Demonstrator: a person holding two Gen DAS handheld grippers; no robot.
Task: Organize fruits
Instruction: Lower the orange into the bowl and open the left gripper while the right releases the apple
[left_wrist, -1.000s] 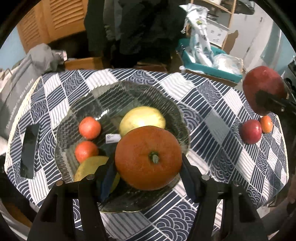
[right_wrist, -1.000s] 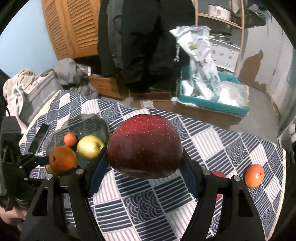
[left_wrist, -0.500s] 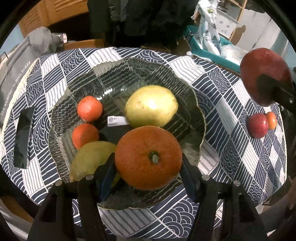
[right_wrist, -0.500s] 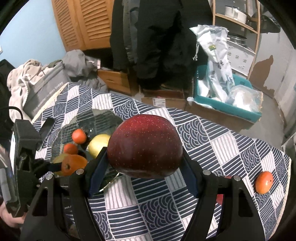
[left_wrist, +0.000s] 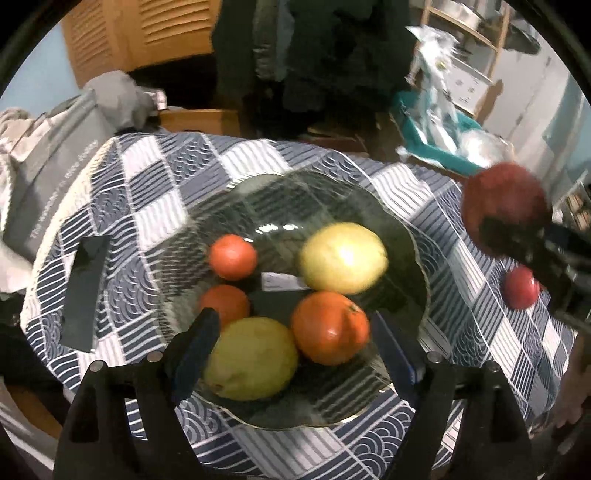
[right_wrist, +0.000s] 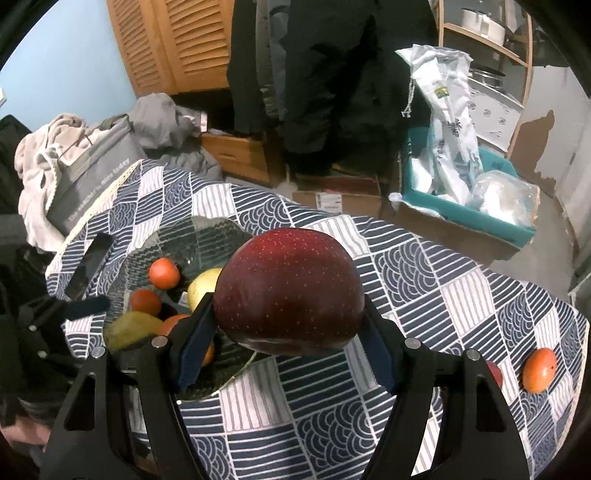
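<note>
With five fruits sitting in the glass plate (left_wrist: 413, 236) at frame centre, I note my left gripper (left_wrist: 291, 354) spread empty, my right gripper (right_wrist: 288, 343) clamping the red apple (right_wrist: 290, 291), two fruits remaining lower right.

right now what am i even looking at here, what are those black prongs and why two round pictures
The black prongs are two-finger grippers, hand tools a person holds, each with a fisheye camera looking along its fingers. One picture comes from each. The left gripper is open above a glass plate holding a big orange, two yellow-green fruits and two small orange ones. The right gripper is clamped on a dark red apple. Two more small fruits lie on the checked tablecloth, at its right edge.
</note>
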